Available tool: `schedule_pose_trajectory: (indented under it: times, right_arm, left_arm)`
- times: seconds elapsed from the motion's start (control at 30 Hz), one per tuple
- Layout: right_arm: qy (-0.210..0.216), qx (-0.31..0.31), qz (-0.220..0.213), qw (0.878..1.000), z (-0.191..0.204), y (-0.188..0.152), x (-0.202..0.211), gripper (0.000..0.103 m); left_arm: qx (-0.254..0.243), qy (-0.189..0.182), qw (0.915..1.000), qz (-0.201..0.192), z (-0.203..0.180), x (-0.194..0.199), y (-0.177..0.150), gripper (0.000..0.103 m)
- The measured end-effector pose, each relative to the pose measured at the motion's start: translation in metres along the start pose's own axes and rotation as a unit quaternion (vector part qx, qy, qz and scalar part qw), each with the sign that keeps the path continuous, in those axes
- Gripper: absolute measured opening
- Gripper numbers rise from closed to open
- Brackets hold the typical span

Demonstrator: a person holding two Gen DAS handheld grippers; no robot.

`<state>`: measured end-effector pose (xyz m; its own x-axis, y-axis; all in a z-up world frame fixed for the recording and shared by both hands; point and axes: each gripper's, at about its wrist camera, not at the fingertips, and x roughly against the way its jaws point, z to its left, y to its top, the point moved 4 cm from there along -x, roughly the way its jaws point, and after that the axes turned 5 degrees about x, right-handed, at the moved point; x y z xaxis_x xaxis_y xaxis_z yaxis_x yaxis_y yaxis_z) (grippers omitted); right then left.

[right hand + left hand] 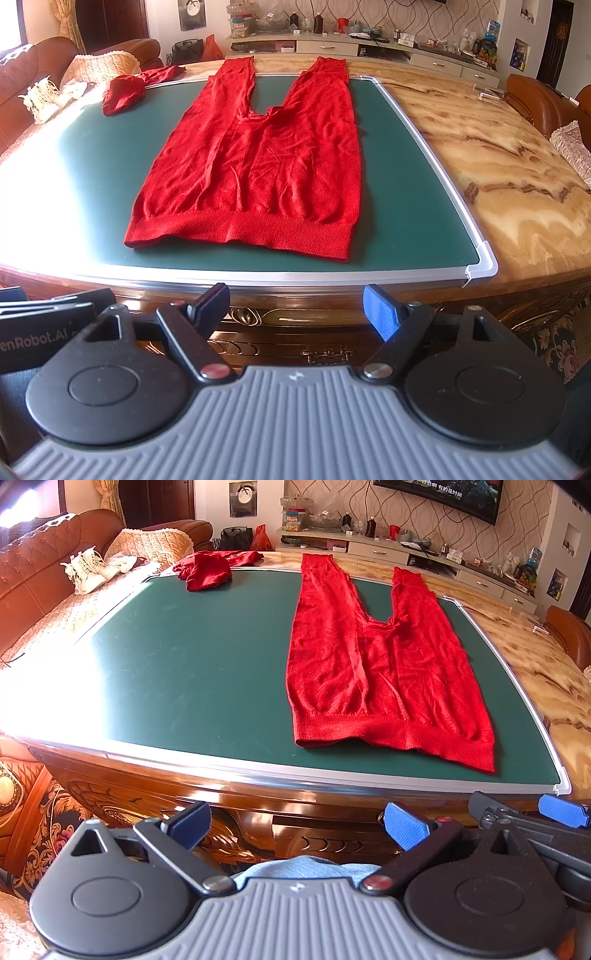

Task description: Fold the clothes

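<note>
Both tongs [299,829] [297,312] gape wide, empty; red pants [255,162] lie lengthwise, waistband nearest, legs pointing away.

We see red knit trousers [255,166] flat on the green mat [92,177], waistband toward the desk's [498,177] near edge; our right tool [295,314] is spread wide, holding nothing.

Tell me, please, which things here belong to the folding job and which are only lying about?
For the job: red pants spread flat on the green mat; crumpled red garment at the mat's far corner; left gripper and right gripper, both open, holding nothing.

Lying about: white shoes on the sofa; TV; cluttered cabinet.
</note>
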<state>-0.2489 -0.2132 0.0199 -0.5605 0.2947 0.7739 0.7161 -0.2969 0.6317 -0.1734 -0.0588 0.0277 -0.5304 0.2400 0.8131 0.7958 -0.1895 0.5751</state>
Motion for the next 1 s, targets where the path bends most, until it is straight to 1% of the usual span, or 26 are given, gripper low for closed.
schedule_pose_trajectory:
  times: [0.73,1.0]
  right_arm:
    - [0.001,-0.003,0.001,1.0,-0.0016,-0.0011,-0.0011,0.087]
    - [0.002,-0.004,0.004,1.0,-0.002,-0.0014,-0.0028,0.087]
  left_arm:
    - [-0.003,0.004,1.0,-0.001,-0.002,0.0006,0.0008,0.103]
    - [-0.009,0.014,0.9998,-0.012,-0.0053,0.0015,0.0008,0.101]
